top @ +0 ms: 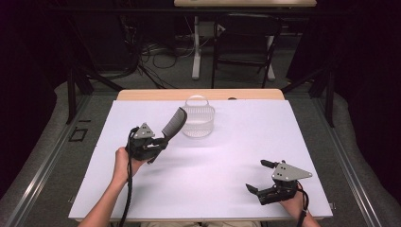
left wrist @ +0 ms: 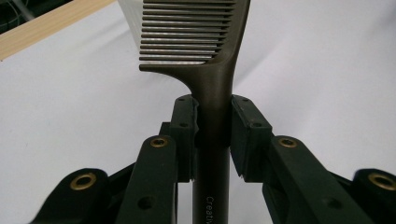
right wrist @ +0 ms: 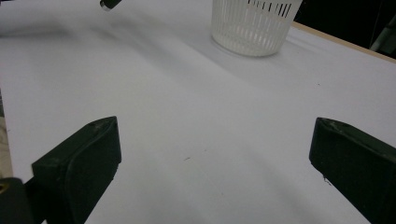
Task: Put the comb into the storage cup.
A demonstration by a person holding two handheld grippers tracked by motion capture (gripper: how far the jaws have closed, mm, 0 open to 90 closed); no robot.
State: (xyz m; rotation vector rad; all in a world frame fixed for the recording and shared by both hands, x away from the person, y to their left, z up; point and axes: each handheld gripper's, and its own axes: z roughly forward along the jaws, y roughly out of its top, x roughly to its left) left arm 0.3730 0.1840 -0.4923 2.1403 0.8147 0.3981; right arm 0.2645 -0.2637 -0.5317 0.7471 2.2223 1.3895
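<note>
A dark comb point(top: 173, 121) is held up off the white table, its toothed end leaning toward a white slatted basket point(top: 198, 120). My left gripper point(top: 160, 143) is shut on the comb's handle. In the left gripper view both pads press the handle point(left wrist: 212, 130), with the teeth point(left wrist: 184, 32) rising above them. My right gripper point(top: 257, 176) rests low near the front right of the table with its jaws wide apart and nothing between them. In the right gripper view the two fingertips point(right wrist: 84, 158) frame bare table, and the basket point(right wrist: 254, 25) stands far ahead.
The white table sheet point(top: 227, 146) ends at a wooden strip point(top: 156, 94) along the far edge. Behind the table stand a chair point(top: 243, 42), a desk leg point(top: 196, 47) and floor cables. The basket has a hoop handle point(top: 196, 99).
</note>
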